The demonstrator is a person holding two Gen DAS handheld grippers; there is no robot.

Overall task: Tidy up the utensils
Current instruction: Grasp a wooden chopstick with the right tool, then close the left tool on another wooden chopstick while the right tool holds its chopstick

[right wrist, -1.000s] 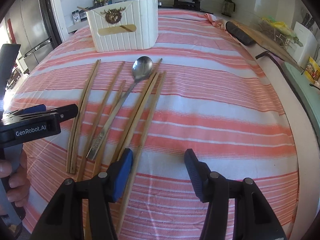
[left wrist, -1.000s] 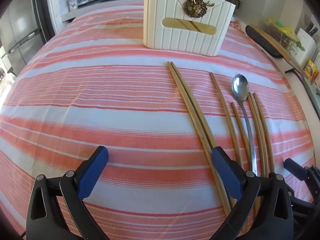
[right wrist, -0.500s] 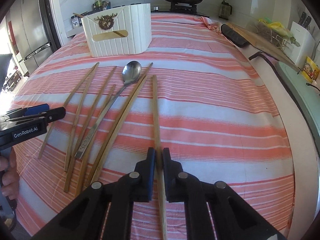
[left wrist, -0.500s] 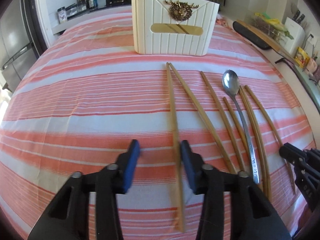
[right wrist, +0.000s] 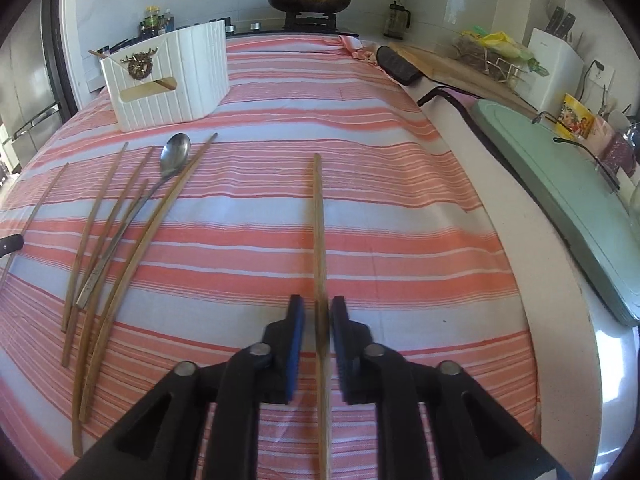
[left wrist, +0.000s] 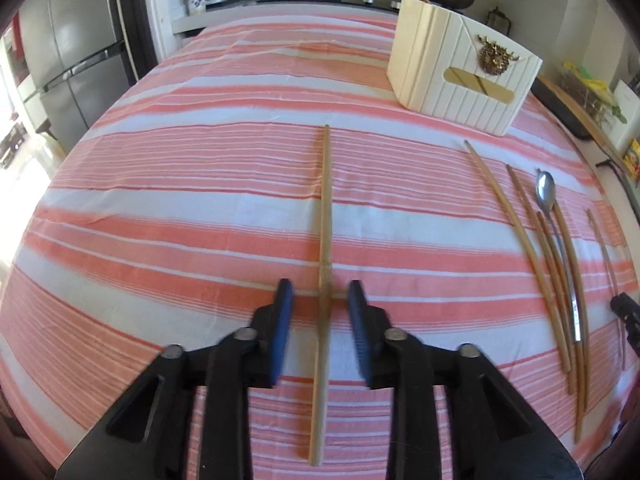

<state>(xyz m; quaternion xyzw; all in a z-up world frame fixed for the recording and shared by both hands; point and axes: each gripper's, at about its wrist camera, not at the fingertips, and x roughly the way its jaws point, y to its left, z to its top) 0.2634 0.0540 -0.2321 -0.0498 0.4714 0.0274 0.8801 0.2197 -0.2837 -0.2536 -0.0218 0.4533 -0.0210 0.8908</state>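
Left wrist view: left tongs (left wrist: 320, 312), jaws just spread again, blue pads standing clear on either side of one bamboo chopstick (left wrist: 325, 248) — nothing pinched. That chopstick, which half a second back lay beside the others, now lies alone on the striped worktop (left wrist: 180, 208), well apart from the remaining bundle (left wrist: 556, 276) of chopsticks and the steel spoon (left wrist: 549, 200) off to the right.

Right wrist view: right tongs (right wrist: 317, 332), jaws likewise just parted from a tight pinch; a second chopstick (right wrist: 319, 232) sits between the pads, with small gaps showing on both sides — judged released, not gripped. It too has been carried clear of the bundle, here seen to the left.

Reading: one stick drawn out each way; sorting begun, five sticks and the spoon remaining.

Farther: white slatted holder (left wrist: 460, 76), upright, a stick already leaning inside, beyond the bundle.

Room: broad bare cloth around both singles. Worktop's right edge (right wrist: 532, 280) runs near the right-hand stick, a green board (right wrist: 568, 200) beyond it.
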